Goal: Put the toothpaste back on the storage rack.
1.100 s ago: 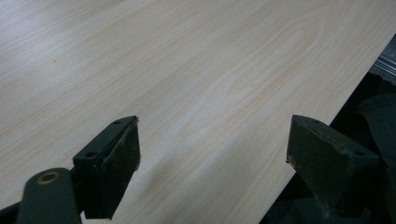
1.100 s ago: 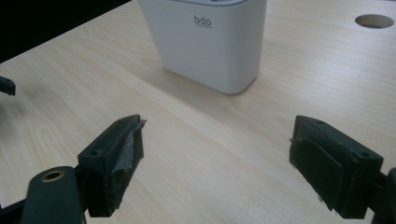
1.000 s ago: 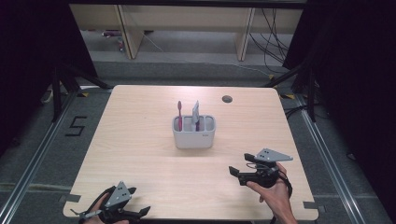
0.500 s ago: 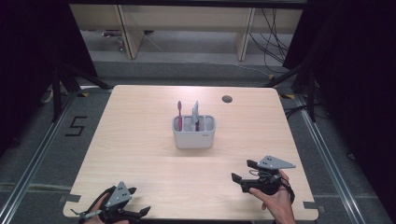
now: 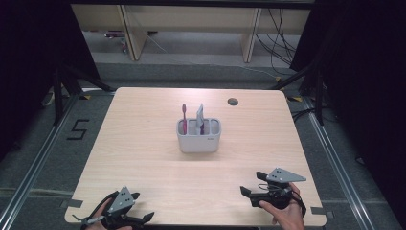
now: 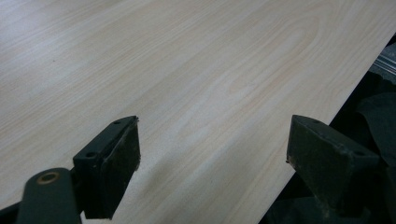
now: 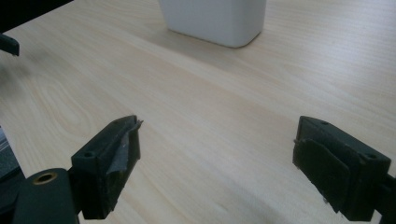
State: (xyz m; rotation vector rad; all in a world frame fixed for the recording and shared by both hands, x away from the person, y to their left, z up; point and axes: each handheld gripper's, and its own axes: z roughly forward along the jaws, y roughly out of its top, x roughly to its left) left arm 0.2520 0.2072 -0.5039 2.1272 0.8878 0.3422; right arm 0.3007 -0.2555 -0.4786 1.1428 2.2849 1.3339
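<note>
Backing off from the caddy [image 5: 198,136], the right gripper [image 5: 247,194] has dropped toward the tabletop's [image 5: 143,143] near edge, close to the near right corner, jaws wide with nothing between them. At the near left corner the left gripper [image 5: 146,218] lies as before, jaws wide too. Well apart from both, mid-tabletop, the caddy holds a toothbrush [image 5: 184,118] and tube [image 5: 200,116] upright.

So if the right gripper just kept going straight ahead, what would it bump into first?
Probably the white holder. The right gripper is open, with bare table in front of it, and the holder sits straight ahead, slightly left of centre, in the right gripper view. From the high view the aim is less clear.
</note>
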